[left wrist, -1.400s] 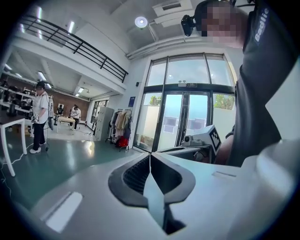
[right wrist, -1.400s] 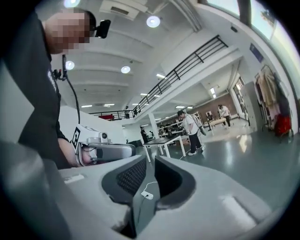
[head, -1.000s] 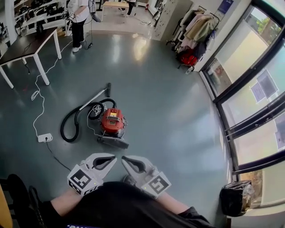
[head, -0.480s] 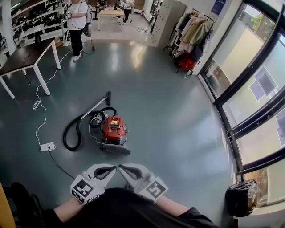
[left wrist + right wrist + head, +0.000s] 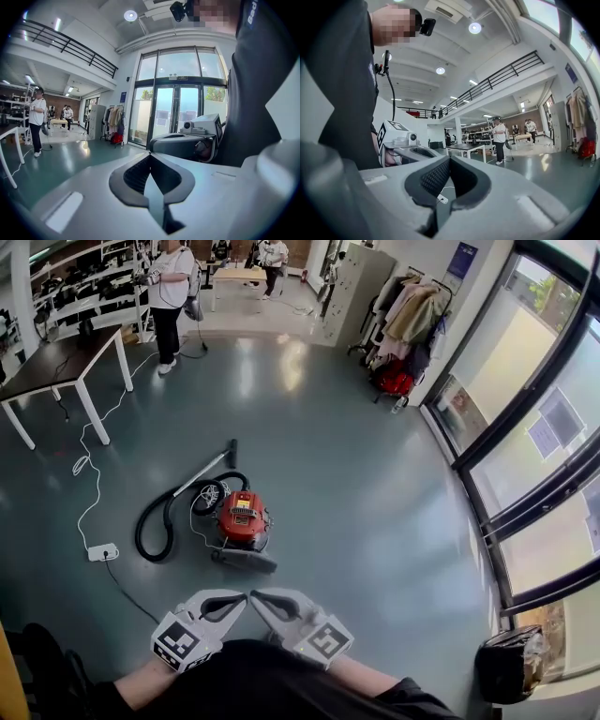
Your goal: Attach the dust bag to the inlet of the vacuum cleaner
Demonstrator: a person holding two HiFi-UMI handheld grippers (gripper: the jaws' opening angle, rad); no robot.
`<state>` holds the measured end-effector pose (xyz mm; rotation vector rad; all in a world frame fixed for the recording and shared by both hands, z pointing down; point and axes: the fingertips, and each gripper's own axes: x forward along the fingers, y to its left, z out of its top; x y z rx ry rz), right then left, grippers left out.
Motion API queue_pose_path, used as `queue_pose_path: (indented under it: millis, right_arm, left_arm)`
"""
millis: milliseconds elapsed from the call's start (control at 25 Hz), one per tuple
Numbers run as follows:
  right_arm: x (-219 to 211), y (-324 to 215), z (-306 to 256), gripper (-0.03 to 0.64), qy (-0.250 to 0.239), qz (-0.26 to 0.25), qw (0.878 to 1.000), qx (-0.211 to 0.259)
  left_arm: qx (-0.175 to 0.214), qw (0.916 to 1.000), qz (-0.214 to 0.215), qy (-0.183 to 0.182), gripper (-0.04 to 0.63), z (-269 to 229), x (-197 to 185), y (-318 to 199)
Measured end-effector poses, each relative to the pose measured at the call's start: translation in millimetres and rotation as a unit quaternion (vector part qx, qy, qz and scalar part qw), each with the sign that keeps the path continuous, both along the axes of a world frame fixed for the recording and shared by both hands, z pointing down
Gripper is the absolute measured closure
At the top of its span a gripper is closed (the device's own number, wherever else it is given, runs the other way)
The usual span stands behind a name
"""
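Little has changed over the last second: the left tool (image 5: 236, 600) and right tool (image 5: 261, 600) stay pressed together and empty. The vacuum cleaner (image 5: 242, 519) lies well ahead, beyond reach. No dust bag shows.

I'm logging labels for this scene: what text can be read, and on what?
"Bad", cut off at the edge: on the person's dark shirt.
The blue wall sign: too small to read.
The label on the vacuum cleaner: too small to read.
The window posters: too blurred to read.
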<state>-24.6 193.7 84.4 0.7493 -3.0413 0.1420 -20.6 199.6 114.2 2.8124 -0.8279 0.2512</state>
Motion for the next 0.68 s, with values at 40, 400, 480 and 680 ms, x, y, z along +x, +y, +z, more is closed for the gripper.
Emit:
queue_pose_path:
  millis: [40, 400, 480, 680]
  right_arm:
    - [1.0, -0.2, -0.2, 0.629, 0.001, 0.0, 1.0, 0.0]
    - [7.0, 1.2, 0.9, 0.629, 0.011, 0.001, 1.0, -0.003]
    - [6.8, 1.8, 0.6, 0.629, 0.01, 0.002, 1.0, -0.003]
    - [6.0, 5.1, 3.2, 0.629, 0.011, 0.006, 1.0, 0.0]
  left_arm:
    - [0.001, 1.0, 0.0, 0.0, 0.578, -0.9, 1.0, 0.1]
    - [0.005, 1.0, 0.0, -0.007, 0.578, -7.5, 6.4, 2.0]
    - [0.004, 1.0, 0.002, -0.007, 0.578, -2.8, 5.2, 4.6]
    - [0.003, 1.0, -0.003, -0.006, 0.578, -1.3, 2.1, 8.0]
